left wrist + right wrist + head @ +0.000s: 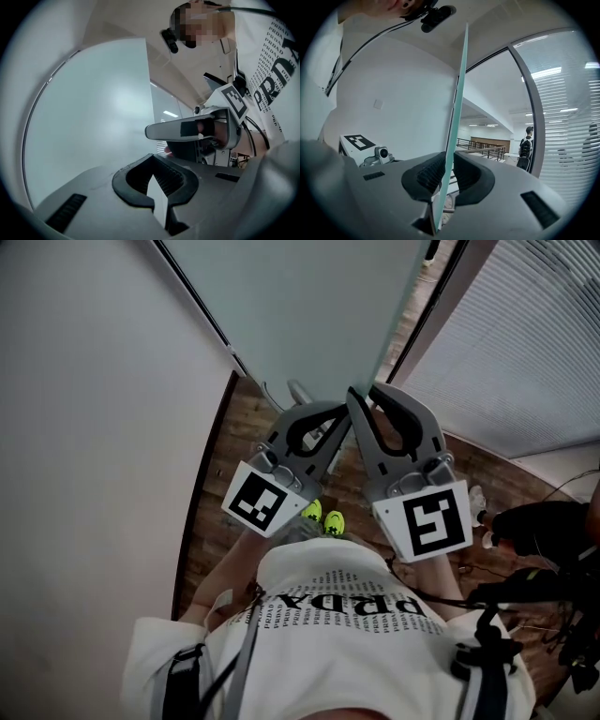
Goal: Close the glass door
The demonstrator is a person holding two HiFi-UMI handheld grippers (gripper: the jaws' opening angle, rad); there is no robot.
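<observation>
A person in a white printed shirt (356,643) holds two grippers up to the free edge of the frosted glass door (300,296), which stands ajar in front of them. The head view shows the pair crossing just below the panel. Only the gripper views settle the grips. The right gripper (449,161) is clamped on the door's edge, with the greenish glass running edge-on between its ribbed pads. The left gripper (151,161) is closed tip to tip on nothing, beside the door's broad face, and a pale sliver shows through the hollow of its jaws. The left gripper view also catches the right gripper's marker cube (234,101), close on its right.

Below the grippers, yellow-green shoes (323,518) stand on the wood floor (234,474). A white wall (84,427) fills the left side, and black gear with cables (544,531) lies on the floor at right. Slatted blinds (525,343) cover the glazing to the right of the door. Past the doorway, only the right gripper view shows a railing (487,151) and a person (526,146) standing far off.
</observation>
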